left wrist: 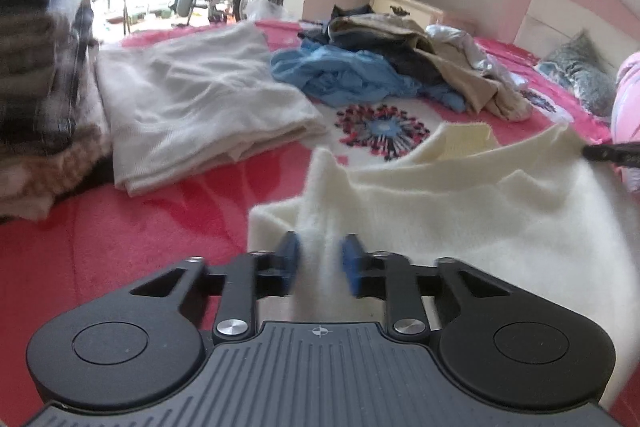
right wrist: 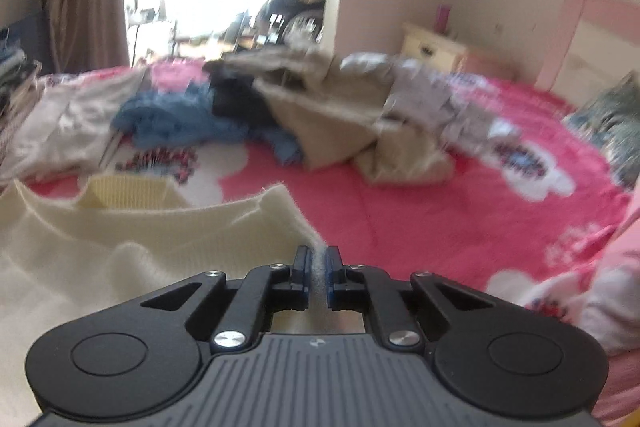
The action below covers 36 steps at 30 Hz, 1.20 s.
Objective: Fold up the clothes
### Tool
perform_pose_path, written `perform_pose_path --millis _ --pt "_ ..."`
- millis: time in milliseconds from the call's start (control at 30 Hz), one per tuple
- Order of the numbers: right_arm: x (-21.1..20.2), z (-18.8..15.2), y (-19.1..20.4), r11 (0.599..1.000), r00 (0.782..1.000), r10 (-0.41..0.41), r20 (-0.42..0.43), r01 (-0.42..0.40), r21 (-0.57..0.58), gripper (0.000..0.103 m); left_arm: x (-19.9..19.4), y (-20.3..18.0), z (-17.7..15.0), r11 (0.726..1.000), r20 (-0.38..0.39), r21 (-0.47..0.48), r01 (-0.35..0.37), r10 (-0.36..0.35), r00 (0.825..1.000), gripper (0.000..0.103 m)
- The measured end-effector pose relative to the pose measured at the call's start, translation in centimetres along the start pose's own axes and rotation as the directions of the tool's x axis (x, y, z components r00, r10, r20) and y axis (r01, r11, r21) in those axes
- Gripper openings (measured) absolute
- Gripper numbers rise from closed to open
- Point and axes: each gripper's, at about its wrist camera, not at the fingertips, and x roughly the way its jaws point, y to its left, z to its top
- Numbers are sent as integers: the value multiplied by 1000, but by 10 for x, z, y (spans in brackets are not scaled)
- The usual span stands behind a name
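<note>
1. The left gripper point(left wrist: 320, 263) pinches a bunched fold of the cream sweater point(left wrist: 460, 211); its blue pads point(left wrist: 352, 263) press the fabric from both sides, with a thick wad between them.
2. The right gripper point(right wrist: 317, 267) has its jaws nearly closed on a thin edge of the same sweater point(right wrist: 140, 247), at its right corner.
3. The sweater lies on the pink blanket point(left wrist: 160, 227) between the two grippers, its ribbed neck point(right wrist: 128, 191) pointing away from the cameras. In the left view, the right gripper's dark tip point(left wrist: 612, 153) shows at the sweater's far right corner.
4. A folded grey garment point(left wrist: 200, 99) lies flat on the blanket, to the left beyond the sweater.
5. Farther back sits a loose heap: a blue cloth point(left wrist: 340, 75), dark pieces and a tan garment point(left wrist: 472, 83), touching one another.
6. A stack of clothes point(left wrist: 36, 87) stands at the left edge, blurred.
7. A pale nightstand point(left wrist: 404, 5) stands beside the pink headboard point(left wrist: 576, 7).
8. The right view is blurred throughout.
</note>
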Motion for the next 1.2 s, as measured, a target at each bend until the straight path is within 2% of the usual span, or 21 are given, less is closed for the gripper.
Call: perform_pose_path --millis 133,267,333,367,433,500,600,700,767,800,833,900,1033,1133,1200 --pt "-3 3 -2 999 999 -25 20 26 -21 8 -1 -14 2 995 -1 70 -65 65 998 13" --pt "24 -11 -3 998 997 -62 -49 60 -33 9 4 -24 0 981 7 139 -132 132 991 12" --pt "46 -25 -4 997 990 -76 -120 72 -40 9 8 -19 0 984 -8 102 -144 145 989 12" --pt "52 -30 -5 997 990 -76 -121 72 -39 9 9 -16 0 986 -14 80 -149 150 989 12" --pt "52 -27 -4 996 990 -81 -113 77 -44 11 11 -13 0 987 -19 60 -150 152 988 12" --pt "44 -18 -10 996 991 -84 -101 84 -12 20 11 -12 -1 988 -20 51 -148 149 989 12" --pt "23 -5 -18 991 992 -125 -31 126 46 23 13 -10 -1 989 -21 37 -144 145 989 12" --pt "13 15 -13 999 999 -54 -2 54 3 26 14 -8 -2 990 -21 23 -140 141 990 12" --pt "21 24 6 991 993 103 -56 -107 -80 29 15 -7 -2 990 -22 14 -138 138 990 12" --pt "25 27 19 971 978 190 -89 -200 -127 31 16 -6 -3 991 -22 9 -136 137 990 12" --pt "31 29 36 937 952 276 -133 -298 -185 34 16 -5 -3 991 -22 5 -135 135 991 12" --pt "44 31 68 861 906 370 -207 -418 -290 40 17 -4 -3 991 -23 -5 -133 132 991 13" --pt "74 32 115 731 846 407 -344 -527 -433 42 18 -3 -5 992 -24 27 -125 125 992 16" --pt "91 36 136 676 824 403 -397 -561 -477 42 19 -5 -7 991 -22 59 -124 125 992 16" --pt "99 40 142 654 816 395 -421 -572 -494 44 20 -5 -8 990 -21 69 -121 123 992 16"
